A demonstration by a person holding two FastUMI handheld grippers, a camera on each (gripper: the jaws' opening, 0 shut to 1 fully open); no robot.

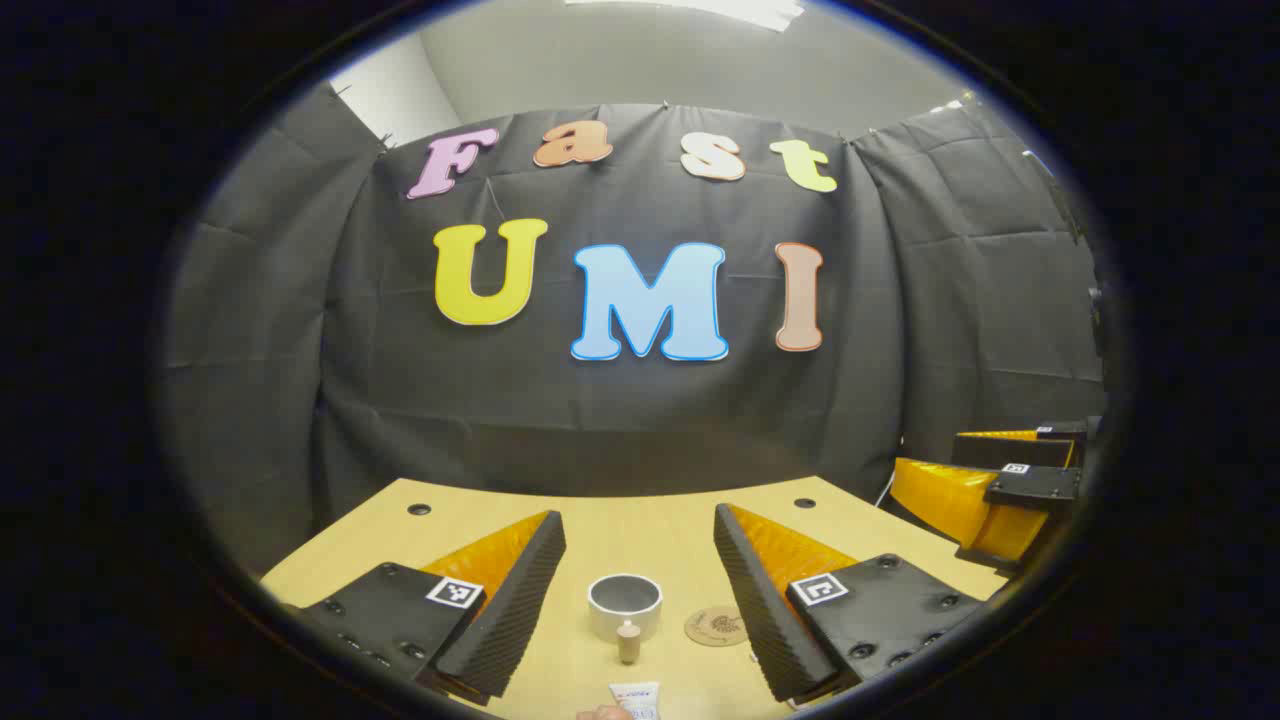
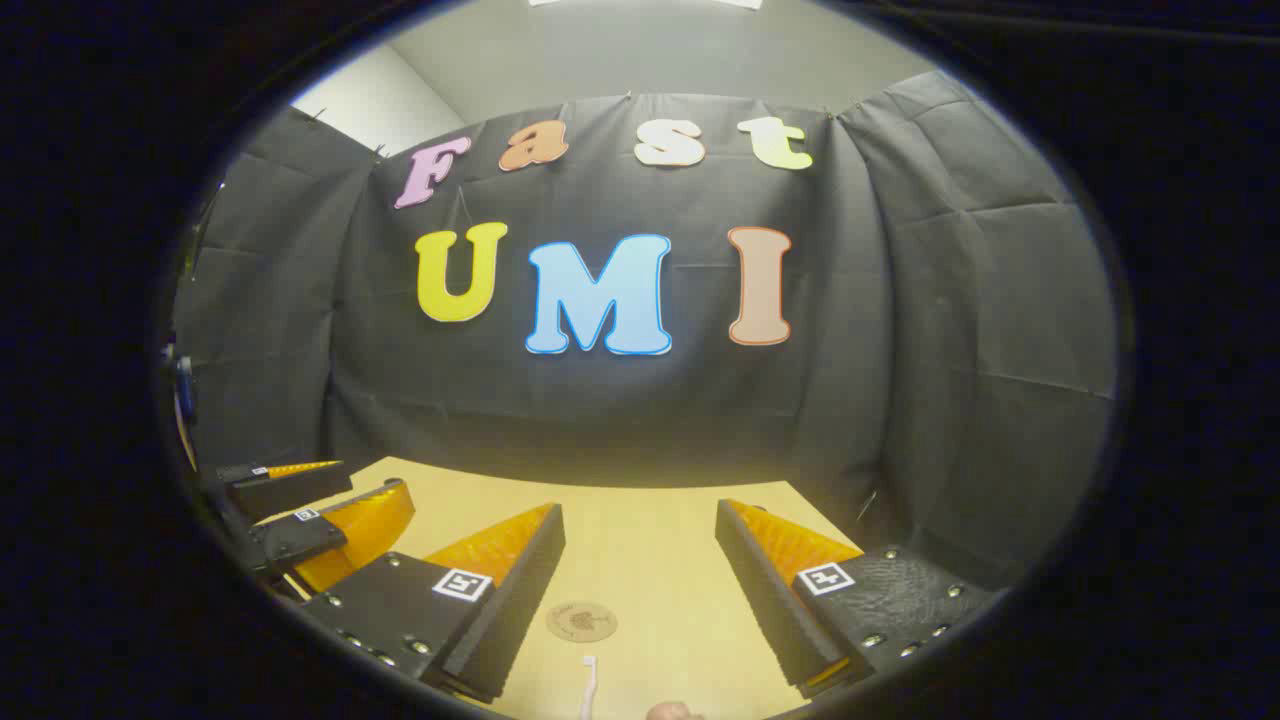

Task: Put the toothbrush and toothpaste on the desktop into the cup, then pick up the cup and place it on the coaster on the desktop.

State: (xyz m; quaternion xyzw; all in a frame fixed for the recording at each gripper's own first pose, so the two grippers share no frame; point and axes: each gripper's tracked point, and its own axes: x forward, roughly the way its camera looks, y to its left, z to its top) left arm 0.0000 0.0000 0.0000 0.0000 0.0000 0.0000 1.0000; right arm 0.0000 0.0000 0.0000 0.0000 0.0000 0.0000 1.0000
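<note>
Nothing yet done: both grippers, left [image 1: 640,590] and right [image 2: 640,590], hover with fingers wide and empty over the bench [image 1: 640,520], cup [image 1: 625,605] empty beside coaster [image 1: 716,626], toothpaste [image 1: 635,700] and toothbrush [image 2: 589,685] lying loose nearby.

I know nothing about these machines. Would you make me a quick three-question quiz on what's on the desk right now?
1. True or false: the cup already stands on the coaster.
2. Multiple choice: the left gripper and right gripper are A) both open, B) both shut, C) one of each.
3. Fill in: in the right gripper view, the toothbrush lies nearer the camera than the ____.

Key
1. False: the cup stands beside the coaster, on the desk.
2. A: both are open, holding nothing.
3. Coaster.
</note>
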